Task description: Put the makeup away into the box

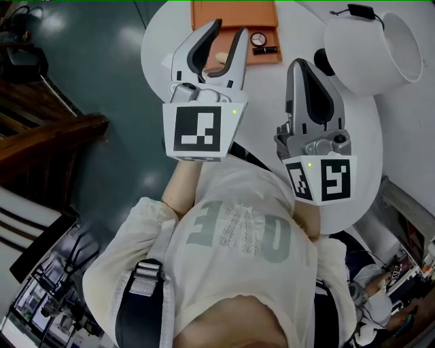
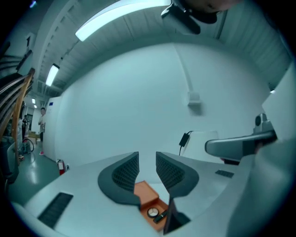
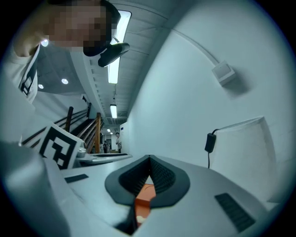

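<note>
Orange box (image 1: 231,17) on the white table (image 1: 160,34), just beyond our released, empty left claw (image 1: 230,28), holds compact (image 1: 258,39) and lipstick (image 1: 265,50). Our right claw (image 1: 300,66) is clenched on nothing. We cannot read the shirt print.

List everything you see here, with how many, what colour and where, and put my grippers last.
table: one, white, round, under everything
box: one, orange, open, at the table's far edge
compact: one, round, dark-rimmed, inside the box
lipstick: one, black, inside the box beside the compact
lampshade: one, white, right of the box
plug: one, black, by the lampshade
left gripper: grey, jaws apart, empty, held up near the box
right gripper: grey, jaws together, empty, beside the lampshade
</note>
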Available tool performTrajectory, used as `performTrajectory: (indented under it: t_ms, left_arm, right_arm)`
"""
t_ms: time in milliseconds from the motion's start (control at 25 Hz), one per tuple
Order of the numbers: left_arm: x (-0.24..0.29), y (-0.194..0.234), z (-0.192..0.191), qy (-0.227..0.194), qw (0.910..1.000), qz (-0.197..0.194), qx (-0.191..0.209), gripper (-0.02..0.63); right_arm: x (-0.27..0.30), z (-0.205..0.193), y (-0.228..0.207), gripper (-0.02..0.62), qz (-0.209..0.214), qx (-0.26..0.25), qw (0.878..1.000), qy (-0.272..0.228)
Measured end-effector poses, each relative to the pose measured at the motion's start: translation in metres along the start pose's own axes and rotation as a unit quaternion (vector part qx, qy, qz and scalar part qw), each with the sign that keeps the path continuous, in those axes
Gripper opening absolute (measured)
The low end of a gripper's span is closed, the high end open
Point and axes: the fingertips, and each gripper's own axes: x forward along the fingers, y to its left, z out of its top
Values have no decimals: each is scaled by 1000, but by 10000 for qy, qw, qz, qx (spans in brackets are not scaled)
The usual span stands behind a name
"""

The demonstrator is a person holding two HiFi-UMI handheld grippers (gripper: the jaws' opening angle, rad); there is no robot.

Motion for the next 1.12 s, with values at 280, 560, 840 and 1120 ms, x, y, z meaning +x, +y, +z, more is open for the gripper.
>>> performTrajectory:
  t_ms: [280, 560, 840, 1120]
  left_arm:
    - [-31, -67, 48, -792, 9942, -677, 271, 9]
    - [-22, -93, 53, -596, 9879, -1401, 303, 8]
    - [-18, -148, 58, -613, 9767, -2025, 353, 8]
    - [-14, -180, 48, -472, 9708, -2308, 462, 8]
  right_arm:
    - [-44, 52, -33, 5, -791, 15, 9946, -665]
    - [-78, 60, -63, 5, -1950, -357, 9771, -777]
    - [-121, 61, -83, 5, -2662, -1068, 9562, -581]
    - [-131, 61, -87, 5, -2791, -1110, 9525, -493]
